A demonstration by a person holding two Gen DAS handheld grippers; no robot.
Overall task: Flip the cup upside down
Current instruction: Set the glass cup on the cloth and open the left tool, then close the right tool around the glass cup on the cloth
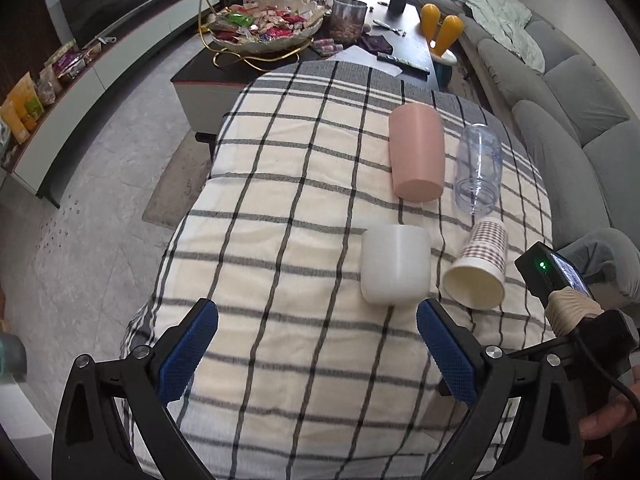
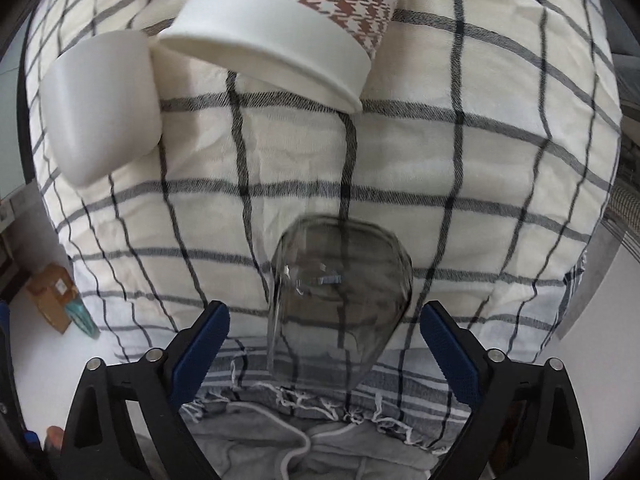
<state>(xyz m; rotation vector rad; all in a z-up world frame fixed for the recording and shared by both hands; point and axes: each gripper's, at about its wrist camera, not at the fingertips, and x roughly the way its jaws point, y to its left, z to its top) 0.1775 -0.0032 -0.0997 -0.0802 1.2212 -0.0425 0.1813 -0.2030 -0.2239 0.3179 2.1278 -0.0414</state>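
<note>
Several cups lie on their sides on a checked cloth (image 1: pixel 288 208). A pink cup (image 1: pixel 418 152) and a clear plastic cup (image 1: pixel 478 168) lie farther away. A white cup (image 1: pixel 396 266) and a houndstooth paper cup (image 1: pixel 480 268) lie nearer. My left gripper (image 1: pixel 318 344) is open and empty, just short of the white cup. In the right wrist view a clear glass cup (image 2: pixel 340 304) sits between the open fingers of my right gripper (image 2: pixel 324 348), near the cloth's fringed edge. The paper cup (image 2: pixel 296 28) and white cup (image 2: pixel 104 108) lie beyond it.
A dark coffee table (image 1: pixel 408 46) with a tiered snack stand (image 1: pixel 260 24), a jar (image 1: pixel 347 20) and yellow bottles (image 1: pixel 440 28) stands behind the cloth. A grey sofa (image 1: pixel 568 112) runs along the right. A low TV cabinet (image 1: pixel 80 96) lines the left wall.
</note>
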